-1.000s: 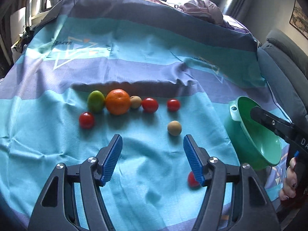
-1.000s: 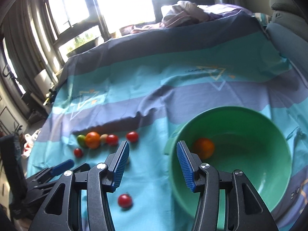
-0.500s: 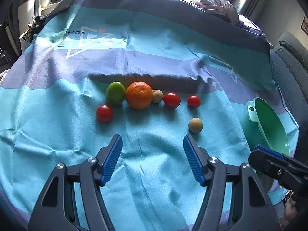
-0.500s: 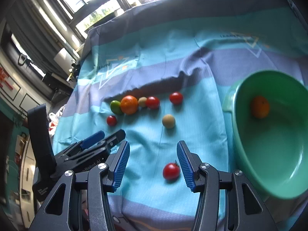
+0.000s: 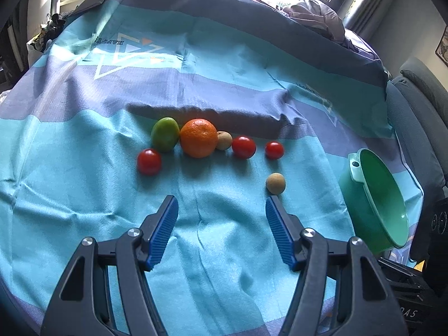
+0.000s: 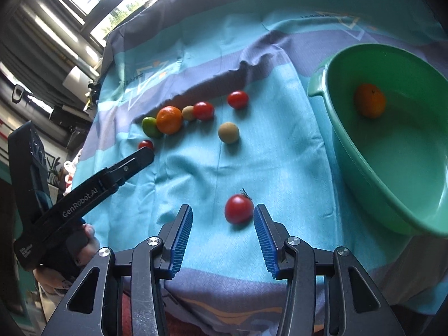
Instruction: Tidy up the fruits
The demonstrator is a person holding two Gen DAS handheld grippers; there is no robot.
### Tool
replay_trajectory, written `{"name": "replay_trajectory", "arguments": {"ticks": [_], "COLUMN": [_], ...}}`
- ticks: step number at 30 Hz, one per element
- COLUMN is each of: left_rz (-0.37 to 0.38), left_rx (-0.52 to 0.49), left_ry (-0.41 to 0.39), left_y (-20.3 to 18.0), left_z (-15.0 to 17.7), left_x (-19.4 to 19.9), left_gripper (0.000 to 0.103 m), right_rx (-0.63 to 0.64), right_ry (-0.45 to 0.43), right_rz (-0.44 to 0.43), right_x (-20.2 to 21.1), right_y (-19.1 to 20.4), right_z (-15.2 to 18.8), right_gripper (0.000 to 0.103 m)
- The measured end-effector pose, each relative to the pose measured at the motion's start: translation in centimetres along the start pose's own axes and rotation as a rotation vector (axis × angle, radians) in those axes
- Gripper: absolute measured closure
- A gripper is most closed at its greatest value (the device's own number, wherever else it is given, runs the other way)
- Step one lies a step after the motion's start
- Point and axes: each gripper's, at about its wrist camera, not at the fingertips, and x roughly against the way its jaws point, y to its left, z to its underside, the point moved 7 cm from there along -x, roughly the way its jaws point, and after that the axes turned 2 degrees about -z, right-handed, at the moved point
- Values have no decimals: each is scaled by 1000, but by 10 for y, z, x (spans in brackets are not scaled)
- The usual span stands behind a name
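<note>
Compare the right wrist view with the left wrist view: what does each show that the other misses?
Right wrist only: the orange inside the green basin, and the near tomato between the right gripper's open jaws, untouched; those jaws have just been closing. Left wrist only: the left gripper's own open, empty jaws. Both: the fruit row on the cloth, with lime and big orange.

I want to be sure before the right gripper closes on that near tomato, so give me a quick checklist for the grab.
1. Red tomato between the right gripper fingers: ok, though nearer one pad.
2. Pads touching it: not yet; jaws have just been closing.
3. Other fruit clear of the grab: ok.
4. Green basin has room: ok, only one orange inside.
5. Left gripper out of the way: ok, open and empty.
</note>
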Motion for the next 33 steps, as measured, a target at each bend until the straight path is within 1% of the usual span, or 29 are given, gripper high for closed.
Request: {"name": "replay_trajectory", "arguments": {"ticks": [5, 7, 9, 12, 14, 17, 22, 23, 24, 26, 28, 29, 30, 31, 32, 33], "left_rz": [6, 0, 1, -2, -5, -1, -5, -9, -7, 3, -3, 13, 35, 40, 18, -11], "left_rx": [11, 18, 32, 52, 55, 57, 51, 45, 31, 11, 53, 51, 31, 4, -16, -34], "left_ry": [4, 1, 2, 7, 9, 10, 18, 22, 26, 24, 8, 0, 12, 47, 74, 83], "left_y": [2, 4, 8, 12, 14, 15, 15, 13, 10, 2, -1, -7, -15, -23, -29, -33], "left_z": [0, 0, -1, -1, -1, -1, -4, -7, -12, -27, -44, -53, -59, -64, -67, -71], "left_x": [0, 1, 1, 0, 0, 0, -1, -2, -3, -3, -2, -4, -10, -20, -30, -39], "left_gripper": [39, 39, 41, 43, 44, 45, 45, 45, 46, 49, 50, 50, 50, 51, 54, 56], "right_rx": [-61, -76, -81, -89, -80, -60, -4, 14, 36, 68, 96, 97, 99, 97, 96, 100], "right_ry": [20, 23, 28, 48, 59, 64, 100, 109, 118, 123, 131, 137, 147, 152, 152, 146], "right_rz": [-55, -51, -46, -51, -27, 40, 85, 91, 97, 99, 97, 88, 70, 53, 42, 30], "right_x": [-2, -4, -7, -17, -24, -32, -46, -50, -54, -61, -65, -67, -70, -71, -72, -71], "right_y": [-5, -8, -9, -10, -10, -11, -4, -2, 0, 7, 11, 12, 13, 12, 12, 10], "right_z": [0, 0, 0, 0, -1, -3, -3, -3, -3, -5, -11, -13, -17, -21, -23, -24], "right_gripper": [55, 57, 63, 65, 65, 65, 65, 67, 76, 76, 76, 76, 76, 76, 76, 76]}}
